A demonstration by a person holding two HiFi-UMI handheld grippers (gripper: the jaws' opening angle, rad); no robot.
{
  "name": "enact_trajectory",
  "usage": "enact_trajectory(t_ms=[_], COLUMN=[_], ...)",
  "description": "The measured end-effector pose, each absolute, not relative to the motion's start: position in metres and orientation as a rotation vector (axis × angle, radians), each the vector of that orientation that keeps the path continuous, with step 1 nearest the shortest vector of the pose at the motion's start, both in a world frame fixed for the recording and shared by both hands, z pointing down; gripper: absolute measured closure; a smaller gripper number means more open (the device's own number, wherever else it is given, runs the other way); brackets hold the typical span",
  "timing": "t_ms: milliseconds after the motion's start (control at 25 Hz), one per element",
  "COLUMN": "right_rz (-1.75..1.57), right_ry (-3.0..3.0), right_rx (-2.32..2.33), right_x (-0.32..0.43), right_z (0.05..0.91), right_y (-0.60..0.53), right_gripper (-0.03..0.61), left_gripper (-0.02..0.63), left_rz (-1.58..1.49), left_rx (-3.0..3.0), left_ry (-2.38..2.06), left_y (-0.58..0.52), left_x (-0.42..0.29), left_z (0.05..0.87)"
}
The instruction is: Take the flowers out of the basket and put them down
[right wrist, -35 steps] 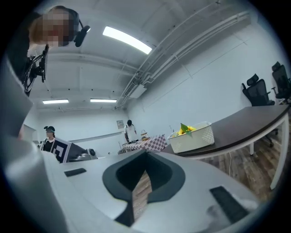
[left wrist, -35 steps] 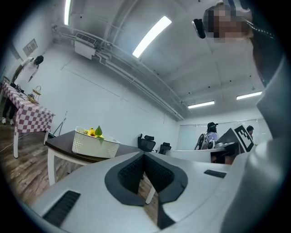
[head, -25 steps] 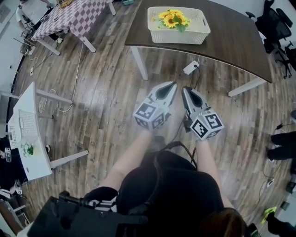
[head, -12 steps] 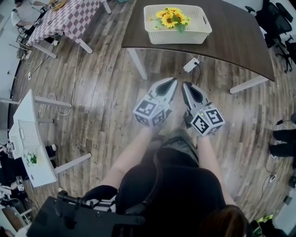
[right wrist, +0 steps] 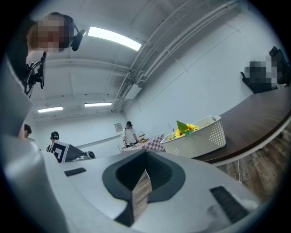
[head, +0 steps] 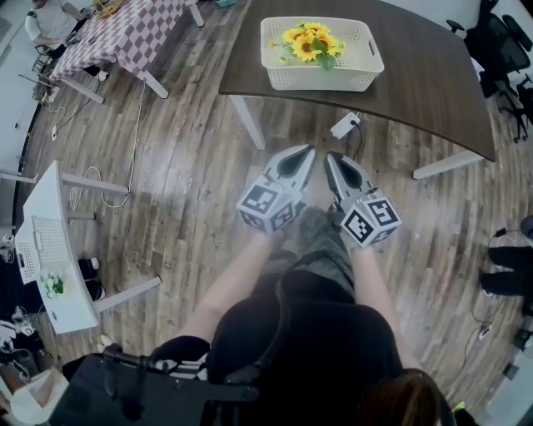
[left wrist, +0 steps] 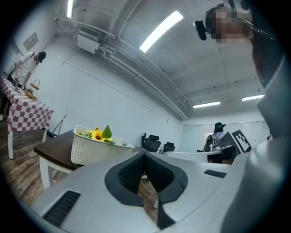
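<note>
Left hand-held gripper (head: 304, 151) and right hand-held gripper (head: 332, 156) are both closed and empty; reaching the flowers (head: 310, 40) well ahead unopened may just shove their basket (head: 321, 77).

Checkered table (head: 125, 32), white desk (head: 52, 218), wooden floor (head: 191, 141).

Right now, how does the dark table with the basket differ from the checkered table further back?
The dark table has a bare brown top; the checkered table is covered by a checked cloth. The dark table carries a white basket of flowers; the checkered table shows only small items at its far end. The dark table is nearer, straight ahead; the checkered table stands off to the left. Both have white legs.
</note>
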State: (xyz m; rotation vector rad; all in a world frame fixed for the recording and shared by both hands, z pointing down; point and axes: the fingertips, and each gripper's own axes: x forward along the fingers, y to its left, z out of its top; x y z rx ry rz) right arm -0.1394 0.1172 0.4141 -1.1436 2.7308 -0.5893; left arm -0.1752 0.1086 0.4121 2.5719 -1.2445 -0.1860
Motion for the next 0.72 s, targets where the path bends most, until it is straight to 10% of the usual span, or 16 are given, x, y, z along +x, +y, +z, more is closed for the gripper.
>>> enact_trajectory(t_ms=[720], right_rz=[-0.624], right_ry=[2.852], right_rx=[-0.906], right_x=[-0.128], right_z=[0.414], right_y=[-0.002], right_gripper=[0.575], left_gripper=[0.612], left_rz=[-0.219], left_rx=[2.457], left_ry=[-1.46], left_y=[-0.005], left_x=[-0.164], left_z=[0.415])
